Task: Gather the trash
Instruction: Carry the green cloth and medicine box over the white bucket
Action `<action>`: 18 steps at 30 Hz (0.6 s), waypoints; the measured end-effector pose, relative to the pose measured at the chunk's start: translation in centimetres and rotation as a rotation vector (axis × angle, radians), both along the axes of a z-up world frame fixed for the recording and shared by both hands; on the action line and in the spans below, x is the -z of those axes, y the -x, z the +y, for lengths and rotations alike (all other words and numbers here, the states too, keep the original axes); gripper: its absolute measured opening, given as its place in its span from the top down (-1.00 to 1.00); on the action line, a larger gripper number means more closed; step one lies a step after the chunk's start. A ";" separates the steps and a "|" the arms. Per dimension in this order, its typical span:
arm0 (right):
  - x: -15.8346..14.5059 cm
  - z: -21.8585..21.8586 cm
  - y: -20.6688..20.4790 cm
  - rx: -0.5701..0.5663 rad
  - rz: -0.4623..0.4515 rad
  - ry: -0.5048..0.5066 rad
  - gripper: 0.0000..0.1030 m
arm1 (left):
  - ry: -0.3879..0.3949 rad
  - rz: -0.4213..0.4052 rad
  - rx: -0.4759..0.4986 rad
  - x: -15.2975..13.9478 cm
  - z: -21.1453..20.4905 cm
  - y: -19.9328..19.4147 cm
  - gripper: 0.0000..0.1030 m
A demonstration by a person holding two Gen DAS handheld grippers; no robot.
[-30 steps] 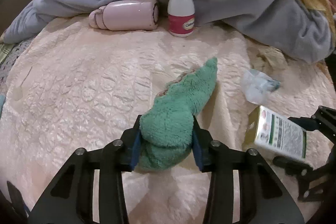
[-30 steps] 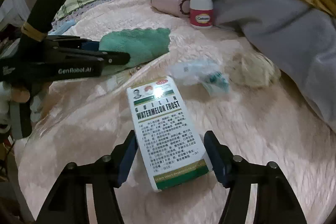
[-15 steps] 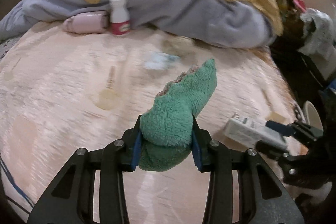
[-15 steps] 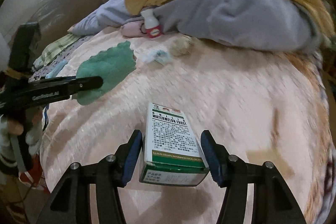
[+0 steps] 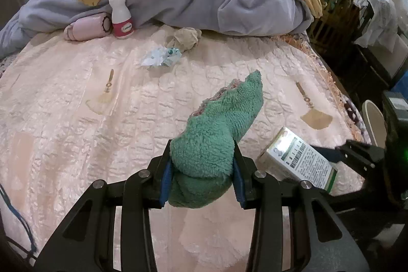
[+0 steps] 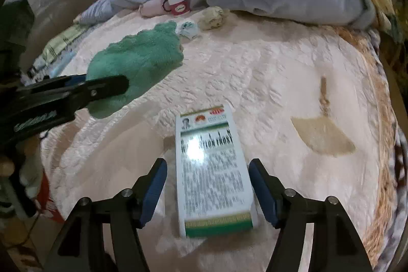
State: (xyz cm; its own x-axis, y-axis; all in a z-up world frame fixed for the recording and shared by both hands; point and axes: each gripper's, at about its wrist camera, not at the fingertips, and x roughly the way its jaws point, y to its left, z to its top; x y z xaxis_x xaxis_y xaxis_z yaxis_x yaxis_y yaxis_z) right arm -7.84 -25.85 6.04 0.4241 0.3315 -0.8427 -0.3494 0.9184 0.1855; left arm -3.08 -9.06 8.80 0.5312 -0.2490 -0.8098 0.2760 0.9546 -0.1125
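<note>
Left gripper [image 5: 201, 179] still pinches the green cloth [image 5: 216, 134]; right gripper [image 6: 207, 189] has spread, the box [image 6: 211, 170] now loose at lower centre.

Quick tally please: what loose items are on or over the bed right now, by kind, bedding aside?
Green fuzzy cloth, clamped in the left gripper: 1
Printed box, between the jaws of the right gripper: 1
White bottle with red label: 1
Pink bottle lying down: 1
Crumpled wrapper: 1
Beige wad: 1
Total: 6
</note>
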 end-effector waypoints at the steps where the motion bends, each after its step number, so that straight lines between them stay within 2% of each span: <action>1: 0.1 0.3 -0.2 -0.001 -0.010 0.020 -0.17 | -0.003 0.000 0.003 0.0 -0.2 0.2 0.27; 2: 0.1 0.4 -0.2 0.000 -0.026 0.033 -0.01 | -0.005 -0.001 0.006 0.0 -0.3 0.3 0.27; 9: -1.1 -2.9 2.3 0.058 -0.085 -0.019 0.00 | -0.002 -0.019 0.048 -0.9 -2.7 1.5 0.28; 18: -3.9 -9.3 7.3 0.171 -0.153 -0.054 0.00 | 0.007 -0.052 0.151 -2.7 -8.5 3.8 0.27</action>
